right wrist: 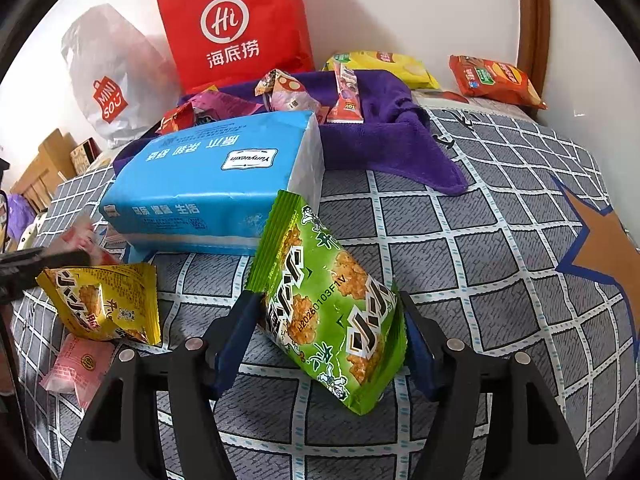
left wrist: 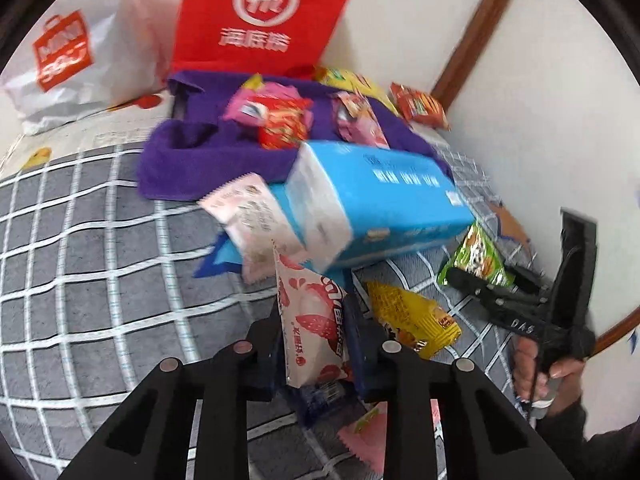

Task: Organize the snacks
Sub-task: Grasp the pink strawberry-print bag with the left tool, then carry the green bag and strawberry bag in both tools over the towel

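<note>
checked bedspread (right wrist: 460, 240), left tongs (left wrist: 316, 344) clamping strawberry packet (left wrist: 310, 320), right tongs (right wrist: 328, 332) gripping green snack bag (right wrist: 324, 300)

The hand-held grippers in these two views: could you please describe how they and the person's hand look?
Each hand-held gripper, left and right, has matte black angular arms with cut-out slots, round silver studs and blue finger pads. Seen from the left wrist, the right one bears white letters "DAS". The right hand is bare, with a dark sleeve.
</note>
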Action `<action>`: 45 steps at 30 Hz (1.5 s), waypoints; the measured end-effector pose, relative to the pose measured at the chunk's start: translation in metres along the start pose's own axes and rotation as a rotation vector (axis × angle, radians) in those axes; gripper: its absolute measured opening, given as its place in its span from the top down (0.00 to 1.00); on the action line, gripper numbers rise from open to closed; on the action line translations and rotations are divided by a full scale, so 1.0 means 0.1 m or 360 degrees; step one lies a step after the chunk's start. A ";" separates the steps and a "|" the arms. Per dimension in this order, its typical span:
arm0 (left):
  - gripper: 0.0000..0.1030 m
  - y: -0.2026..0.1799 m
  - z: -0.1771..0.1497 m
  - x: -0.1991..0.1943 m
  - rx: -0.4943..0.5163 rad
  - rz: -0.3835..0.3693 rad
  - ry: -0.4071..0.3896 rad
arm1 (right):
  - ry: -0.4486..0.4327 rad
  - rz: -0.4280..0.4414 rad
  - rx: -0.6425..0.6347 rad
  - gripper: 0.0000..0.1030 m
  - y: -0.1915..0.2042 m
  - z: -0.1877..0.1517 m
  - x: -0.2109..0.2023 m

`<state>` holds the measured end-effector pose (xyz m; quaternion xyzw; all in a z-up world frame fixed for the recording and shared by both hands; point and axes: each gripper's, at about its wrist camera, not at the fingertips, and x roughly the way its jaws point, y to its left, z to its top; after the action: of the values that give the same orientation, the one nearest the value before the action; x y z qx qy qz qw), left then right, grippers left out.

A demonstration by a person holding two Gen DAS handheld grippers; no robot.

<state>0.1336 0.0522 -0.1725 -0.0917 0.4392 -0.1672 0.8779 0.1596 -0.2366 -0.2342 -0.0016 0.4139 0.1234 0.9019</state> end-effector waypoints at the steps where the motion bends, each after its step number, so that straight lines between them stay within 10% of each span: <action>1: 0.75 0.07 0.01 -0.05 -0.0025 0.0032 -0.0014 | 0.0000 -0.0001 -0.0001 0.34 0.00 0.00 0.00; 19: 0.70 0.31 -0.11 0.03 -0.0058 0.0328 -0.0026 | 0.0019 -0.0046 -0.0064 0.30 0.05 -0.01 0.03; 45: 0.70 -0.38 0.41 -0.40 0.0050 0.0081 -0.0077 | -0.0239 -0.0025 -0.0183 0.42 0.19 0.57 -0.80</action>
<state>0.1361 0.0327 -0.1070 -0.0706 0.4174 -0.1494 0.8936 0.1477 -0.2300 -0.1346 -0.0473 0.3373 0.1398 0.9298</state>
